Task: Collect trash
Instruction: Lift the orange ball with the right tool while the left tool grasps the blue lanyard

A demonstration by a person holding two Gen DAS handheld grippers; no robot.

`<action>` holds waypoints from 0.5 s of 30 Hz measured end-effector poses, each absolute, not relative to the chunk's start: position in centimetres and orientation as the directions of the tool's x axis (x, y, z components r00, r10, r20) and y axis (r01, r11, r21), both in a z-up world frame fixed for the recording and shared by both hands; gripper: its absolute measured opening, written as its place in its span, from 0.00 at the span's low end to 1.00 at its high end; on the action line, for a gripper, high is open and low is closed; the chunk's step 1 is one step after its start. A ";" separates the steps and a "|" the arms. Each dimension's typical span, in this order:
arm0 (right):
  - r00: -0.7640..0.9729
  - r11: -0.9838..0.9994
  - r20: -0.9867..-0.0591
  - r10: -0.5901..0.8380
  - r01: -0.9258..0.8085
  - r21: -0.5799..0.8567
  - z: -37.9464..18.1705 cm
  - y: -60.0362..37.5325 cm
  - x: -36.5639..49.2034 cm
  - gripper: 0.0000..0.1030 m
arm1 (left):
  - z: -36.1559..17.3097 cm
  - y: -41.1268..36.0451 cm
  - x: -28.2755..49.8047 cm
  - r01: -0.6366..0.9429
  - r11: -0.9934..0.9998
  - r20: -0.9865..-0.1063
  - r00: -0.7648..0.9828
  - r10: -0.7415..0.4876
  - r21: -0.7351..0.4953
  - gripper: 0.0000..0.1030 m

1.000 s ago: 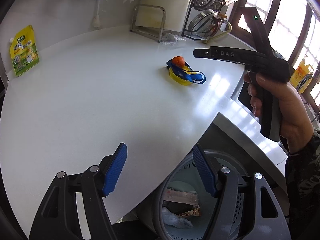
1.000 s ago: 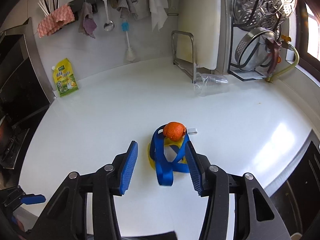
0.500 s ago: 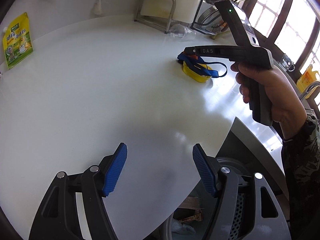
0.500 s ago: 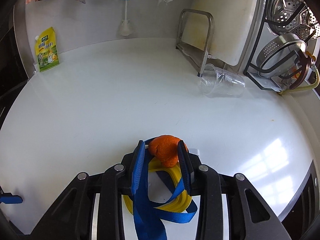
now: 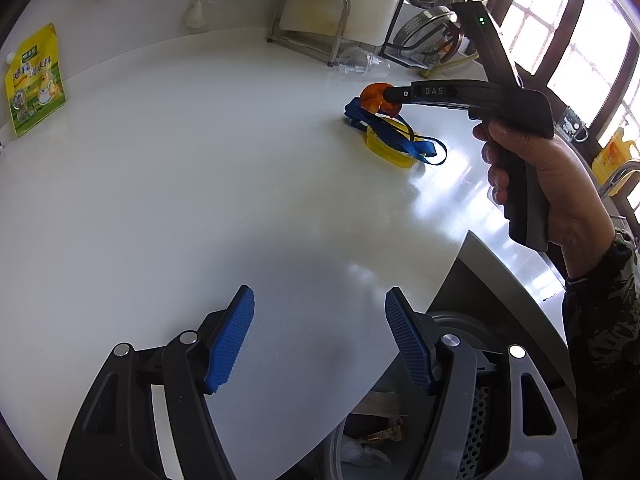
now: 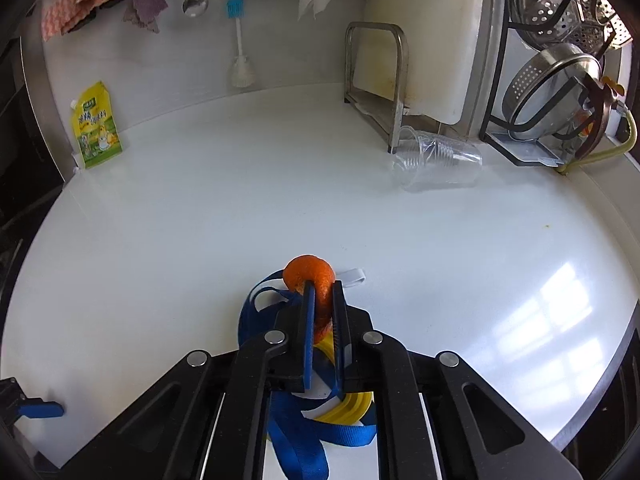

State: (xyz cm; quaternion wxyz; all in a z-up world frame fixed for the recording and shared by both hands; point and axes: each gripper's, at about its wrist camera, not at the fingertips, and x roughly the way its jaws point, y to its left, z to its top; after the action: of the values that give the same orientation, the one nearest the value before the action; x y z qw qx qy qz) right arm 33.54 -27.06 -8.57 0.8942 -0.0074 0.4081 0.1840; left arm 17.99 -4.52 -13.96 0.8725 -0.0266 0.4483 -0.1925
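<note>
Right gripper [image 6: 320, 312] pinching the orange peel [image 6: 308, 272] just above the blue strap [image 6: 296, 436] on the counter [image 6: 200, 220], left gripper [image 5: 320, 340] spread and empty near the bin [image 5: 460, 420] (probably the peel's destination).

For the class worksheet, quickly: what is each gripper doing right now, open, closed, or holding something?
Left gripper: open, holding nothing, above the counter edge.
Right gripper: closed on the orange peel.
</note>
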 end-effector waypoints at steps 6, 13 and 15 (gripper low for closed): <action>0.614 0.895 -0.652 0.445 -0.337 0.293 -6.2 -29.6 31.7 0.07 | -13.2 -4.8 17.8 0.313 0.926 -0.764 0.539 -0.356 -0.211 0.64; 0.648 0.894 -0.616 0.448 -0.332 0.301 -4.4 -32.0 29.9 0.07 | -10.8 -6.3 18.9 0.337 0.928 -0.741 0.580 -0.338 -0.159 0.65; 0.662 0.898 -0.607 0.440 -0.330 0.291 -3.9 -32.6 29.3 0.07 | -10.0 -7.0 19.5 0.349 0.925 -0.731 0.591 -0.341 -0.149 0.64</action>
State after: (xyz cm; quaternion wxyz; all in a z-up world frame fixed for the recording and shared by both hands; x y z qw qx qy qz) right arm 29.32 -32.63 -3.88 0.9082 0.0778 0.3524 0.2119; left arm 19.55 -7.02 -9.96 0.8919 0.0050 0.4089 -0.1933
